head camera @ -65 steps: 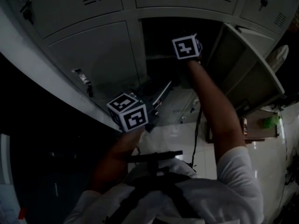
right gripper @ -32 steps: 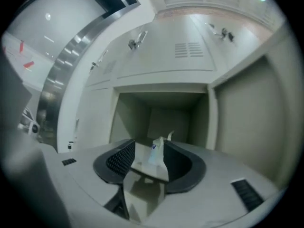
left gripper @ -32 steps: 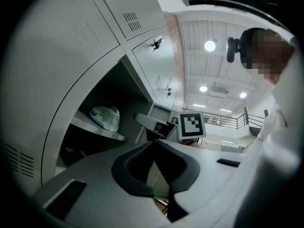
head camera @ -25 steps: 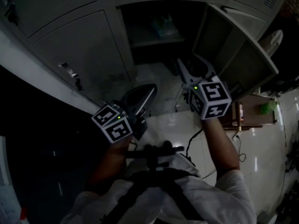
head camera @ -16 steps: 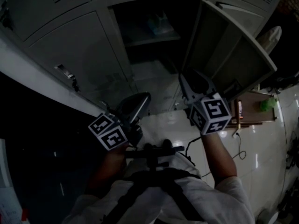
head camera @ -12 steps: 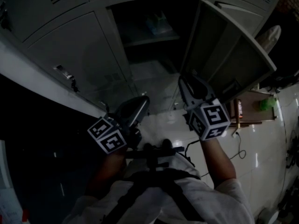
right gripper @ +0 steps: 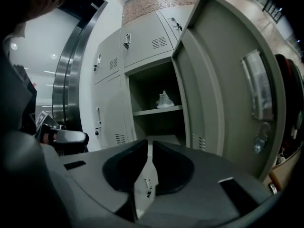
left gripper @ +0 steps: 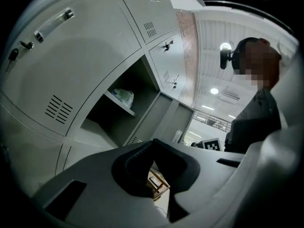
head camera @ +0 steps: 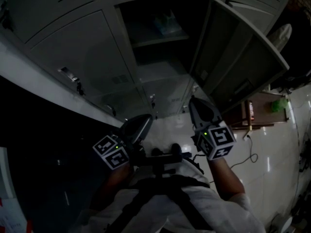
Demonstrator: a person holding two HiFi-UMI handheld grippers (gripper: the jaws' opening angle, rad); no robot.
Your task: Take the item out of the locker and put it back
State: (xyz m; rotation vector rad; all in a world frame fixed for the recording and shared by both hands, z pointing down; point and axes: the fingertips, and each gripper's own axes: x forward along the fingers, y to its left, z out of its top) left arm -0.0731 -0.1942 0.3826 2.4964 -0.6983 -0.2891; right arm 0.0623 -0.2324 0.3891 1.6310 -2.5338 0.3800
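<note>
The item, a pale crumpled bag point(head camera: 167, 23), lies on the shelf point(right gripper: 153, 111) of the open locker; it also shows as the bag point(left gripper: 123, 96) and the bag point(right gripper: 165, 99) in the gripper views. Both grippers hang well below and in front of the locker, close to the person's body. My left gripper point(head camera: 146, 118) is shut, its tips touching at the gripper's front point(left gripper: 152, 143), with nothing held. My right gripper point(head camera: 192, 102) points up toward the locker; its jaws are closing, a thin slit point(right gripper: 149, 144) remains and nothing is between them.
The locker door point(head camera: 243, 52) swings out to the right, its inner face point(right gripper: 228, 80) near my right gripper. Shut locker doors point(head camera: 82, 47) fill the left side. A small wooden table point(head camera: 260, 113) stands on the glossy floor at the right.
My right gripper has come out of the locker without the bag. Both grippers have dropped back toward the person's body. The right jaws have narrowed.
</note>
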